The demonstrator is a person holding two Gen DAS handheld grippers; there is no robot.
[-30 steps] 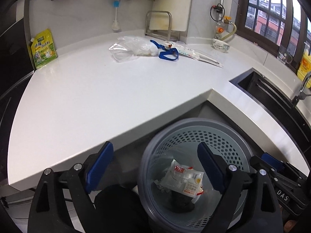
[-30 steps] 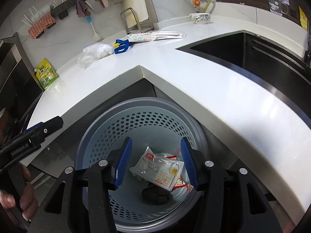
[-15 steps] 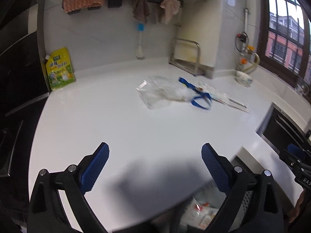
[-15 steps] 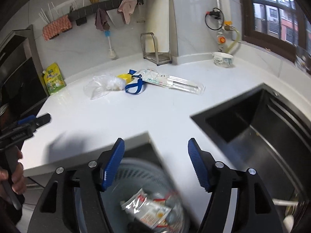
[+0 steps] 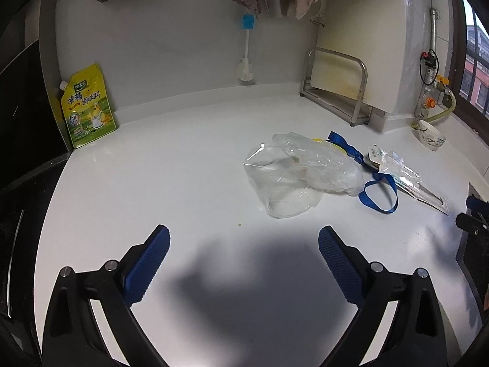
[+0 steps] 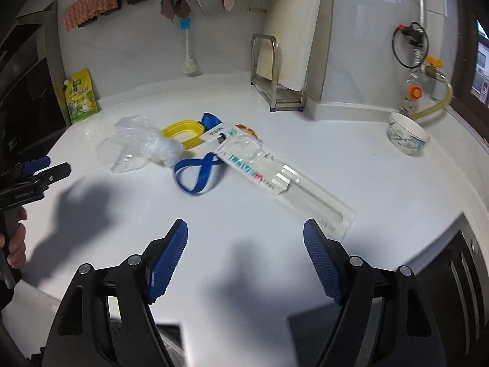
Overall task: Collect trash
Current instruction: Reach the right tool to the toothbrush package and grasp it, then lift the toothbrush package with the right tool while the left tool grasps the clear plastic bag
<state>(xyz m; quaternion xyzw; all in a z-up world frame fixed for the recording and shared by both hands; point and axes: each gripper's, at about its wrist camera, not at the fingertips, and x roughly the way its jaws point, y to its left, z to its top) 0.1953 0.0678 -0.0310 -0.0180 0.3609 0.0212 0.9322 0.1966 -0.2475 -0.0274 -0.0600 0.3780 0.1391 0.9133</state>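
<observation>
On the white counter lies a crumpled clear plastic bag (image 5: pixel 301 171) (image 6: pixel 139 143), a blue ribbon loop (image 5: pixel 379 191) (image 6: pixel 198 174), a yellow ring (image 6: pixel 183 131) and a long clear toothbrush package (image 5: pixel 409 179) (image 6: pixel 284 177). My left gripper (image 5: pixel 243 247) is open and empty, above the counter short of the bag. My right gripper (image 6: pixel 244 241) is open and empty, just short of the toothbrush package and the ribbon. The left gripper also shows at the left edge of the right wrist view (image 6: pixel 33 177).
A yellow-green seasoning pouch (image 5: pixel 87 108) leans on the back wall at left. A metal rack (image 5: pixel 336 88) with a cutting board stands at the back. A patterned bowl (image 6: pixel 408 137) sits at right. The dark sink (image 6: pixel 458 275) lies at lower right.
Both grippers have risen from over the trash basket and moved forward over the counter toward the trash. The basket has dropped out of view. Both stay open.
</observation>
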